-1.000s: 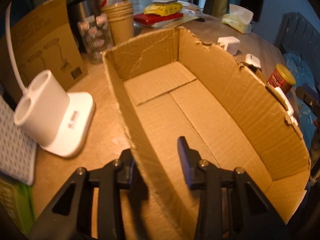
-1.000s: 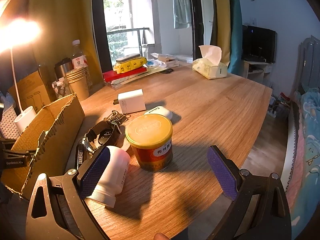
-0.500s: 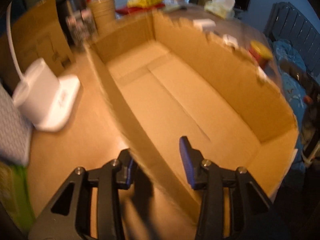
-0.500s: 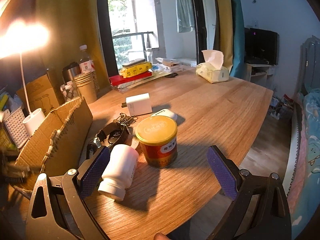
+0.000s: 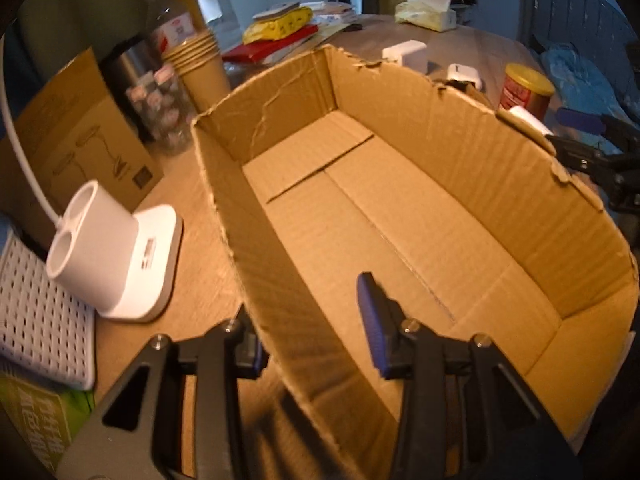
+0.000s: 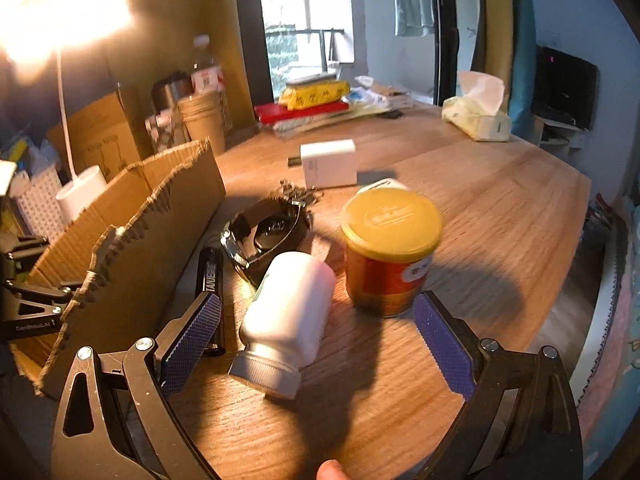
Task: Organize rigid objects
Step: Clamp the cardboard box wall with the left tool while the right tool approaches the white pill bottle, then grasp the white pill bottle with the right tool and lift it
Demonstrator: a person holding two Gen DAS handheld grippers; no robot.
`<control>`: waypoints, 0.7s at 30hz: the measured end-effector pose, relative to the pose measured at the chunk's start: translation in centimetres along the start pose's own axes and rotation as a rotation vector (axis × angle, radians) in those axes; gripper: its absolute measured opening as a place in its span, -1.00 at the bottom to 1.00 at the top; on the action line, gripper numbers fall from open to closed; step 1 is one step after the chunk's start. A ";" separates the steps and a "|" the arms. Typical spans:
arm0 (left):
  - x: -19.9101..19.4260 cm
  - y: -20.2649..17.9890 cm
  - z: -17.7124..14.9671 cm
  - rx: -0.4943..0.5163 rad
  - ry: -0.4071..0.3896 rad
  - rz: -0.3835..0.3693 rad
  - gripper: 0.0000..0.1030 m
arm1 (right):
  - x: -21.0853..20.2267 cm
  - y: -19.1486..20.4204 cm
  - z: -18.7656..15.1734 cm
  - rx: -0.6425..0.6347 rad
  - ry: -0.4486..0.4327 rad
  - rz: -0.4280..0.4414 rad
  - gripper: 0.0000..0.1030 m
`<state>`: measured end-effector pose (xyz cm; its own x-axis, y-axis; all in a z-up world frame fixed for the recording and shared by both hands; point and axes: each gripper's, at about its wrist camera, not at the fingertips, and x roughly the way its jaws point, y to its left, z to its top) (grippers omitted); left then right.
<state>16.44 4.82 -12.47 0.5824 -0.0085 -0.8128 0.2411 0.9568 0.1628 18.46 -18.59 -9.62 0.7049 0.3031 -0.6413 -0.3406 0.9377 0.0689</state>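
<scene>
Landmark: the cardboard box (image 5: 400, 216), open-topped with nothing inside, ready to take the loose items.
Left gripper (image 5: 308, 320): you straddle the box's near wall, one finger outside and one inside; whether the pads pinch it I cannot tell. Judged purpose: steadying the box.
Right gripper (image 6: 316, 332): your jaws stand wide, gripping nothing, lined up on the white bottle (image 6: 288, 316).
Bottle: lying on its side just outside the box's far wall, cap toward you.
Yellow-lidded jar (image 6: 388, 248): upright beyond the bottle, farther from the box.
</scene>
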 end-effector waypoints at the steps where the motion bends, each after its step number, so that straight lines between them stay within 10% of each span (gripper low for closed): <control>1: 0.0 0.2 -0.1 -0.006 -0.004 -0.006 -0.24 | 0.3 0.1 0.0 -0.002 0.007 -0.004 0.91; 9: -1.9 1.0 -0.7 -0.077 -0.025 -0.065 -0.18 | 1.7 0.3 -0.4 0.011 0.036 -0.028 0.67; 15: -0.7 0.5 -1.4 -0.143 0.016 -0.119 -0.19 | 1.8 0.2 -0.6 0.007 0.038 -0.027 0.12; 21: -0.3 0.6 -1.3 -0.138 -0.015 -0.077 -0.64 | 1.3 -0.2 -0.8 0.018 0.022 -0.012 -0.12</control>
<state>15.39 5.74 -12.85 0.5784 -0.0865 -0.8112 0.1769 0.9840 0.0212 18.96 -18.57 -11.02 0.6949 0.2884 -0.6587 -0.3209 0.9441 0.0748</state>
